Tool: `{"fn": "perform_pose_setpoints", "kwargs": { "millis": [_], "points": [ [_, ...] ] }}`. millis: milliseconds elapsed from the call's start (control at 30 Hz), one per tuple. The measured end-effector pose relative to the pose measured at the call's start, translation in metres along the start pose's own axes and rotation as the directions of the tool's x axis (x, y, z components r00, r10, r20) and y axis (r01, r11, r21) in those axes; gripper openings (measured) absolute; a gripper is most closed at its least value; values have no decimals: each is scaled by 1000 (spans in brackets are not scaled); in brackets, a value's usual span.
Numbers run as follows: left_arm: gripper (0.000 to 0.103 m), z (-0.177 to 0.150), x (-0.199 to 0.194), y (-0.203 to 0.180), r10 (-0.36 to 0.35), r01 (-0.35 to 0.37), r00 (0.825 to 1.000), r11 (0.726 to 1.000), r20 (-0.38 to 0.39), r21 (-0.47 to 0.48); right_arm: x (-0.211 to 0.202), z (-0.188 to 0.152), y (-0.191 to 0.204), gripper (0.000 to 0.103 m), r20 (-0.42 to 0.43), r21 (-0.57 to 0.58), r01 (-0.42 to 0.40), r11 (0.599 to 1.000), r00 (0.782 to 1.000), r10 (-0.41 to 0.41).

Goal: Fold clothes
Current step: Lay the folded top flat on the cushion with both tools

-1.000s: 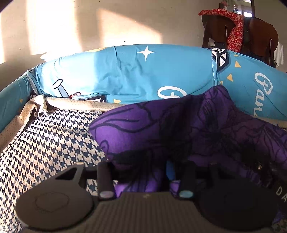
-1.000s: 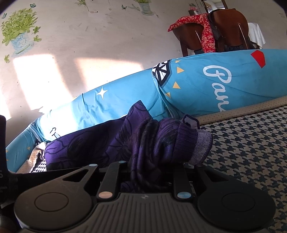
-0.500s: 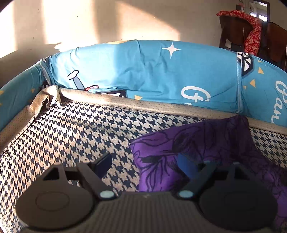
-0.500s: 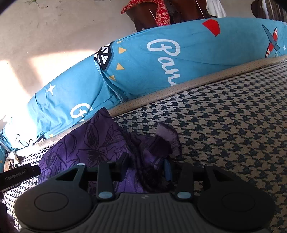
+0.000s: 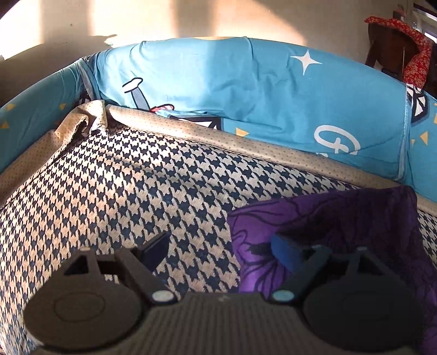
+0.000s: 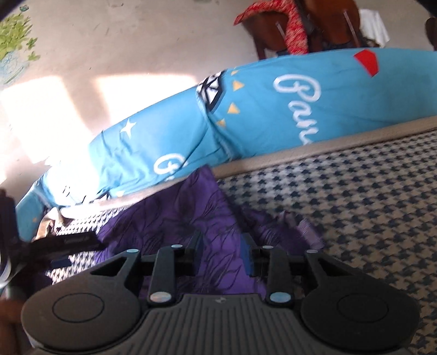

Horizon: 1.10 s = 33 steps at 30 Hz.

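A purple floral garment lies on the houndstooth surface, at the lower right of the left wrist view. My left gripper is wide and still opening. Its left finger hangs over bare surface, and its blue-padded right finger is over the garment's left edge, gripping nothing. In the right wrist view the garment spreads flat, with a small loose end at its right. My right gripper straddles the cloth. Its jaws are closing with cloth between them, though the pads do not visibly pinch it. My left gripper shows at the left edge.
A blue printed bolster runs along the back behind a beige dotted edging. The same bolster fills the back of the right wrist view. A wooden chair with a red cloth stands behind it by the sunlit wall.
The left gripper let go of the purple garment, opened wide and slid left. The garment dropped from a raised bunch to lie flat. The right gripper loosened on its bunched cloth.
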<state>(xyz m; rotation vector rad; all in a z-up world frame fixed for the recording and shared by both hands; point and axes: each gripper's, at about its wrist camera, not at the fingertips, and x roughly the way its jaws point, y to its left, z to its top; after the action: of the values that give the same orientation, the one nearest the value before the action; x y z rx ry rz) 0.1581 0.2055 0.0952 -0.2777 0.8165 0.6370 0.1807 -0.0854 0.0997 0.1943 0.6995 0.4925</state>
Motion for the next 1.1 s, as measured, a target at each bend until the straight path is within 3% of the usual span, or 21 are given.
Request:
{"fn": "perform_pose_setpoints", "kwargs": {
  "millis": [200, 333, 600, 767, 900, 1100],
  "points": [
    [90, 3, 13, -1, 18, -18, 1000, 1000, 0, -8, 16, -11, -3, 30, -107, -9, 30, 999, 994, -31],
    [92, 3, 23, -3, 37, -37, 999, 999, -9, 0, 33, -17, -22, 29, -176, 72, 117, 991, 979, -103],
    [96, 2, 37, -6, 58, -57, 998, 998, -24, 19, 41, -18, -36, 29, -195, 134, 170, 976, 970, -142],
    [98, 5, 37, -2, 50, -50, 998, 999, -38, 8, 37, -17, -32, 29, -187, 100, 174, 980, 970, -153],
    [96, 7, 15, -2, 42, -42, 999, 999, 2, 29, 27, -12, -30, 29, -144, 46, 185, 982, 974, -177],
    [96, -4, -22, -3, -27, 27, 1000, 997, 10, 74, 16, -6, -30, 29, -133, 44, 80, 996, 988, -73]
  ]
}}
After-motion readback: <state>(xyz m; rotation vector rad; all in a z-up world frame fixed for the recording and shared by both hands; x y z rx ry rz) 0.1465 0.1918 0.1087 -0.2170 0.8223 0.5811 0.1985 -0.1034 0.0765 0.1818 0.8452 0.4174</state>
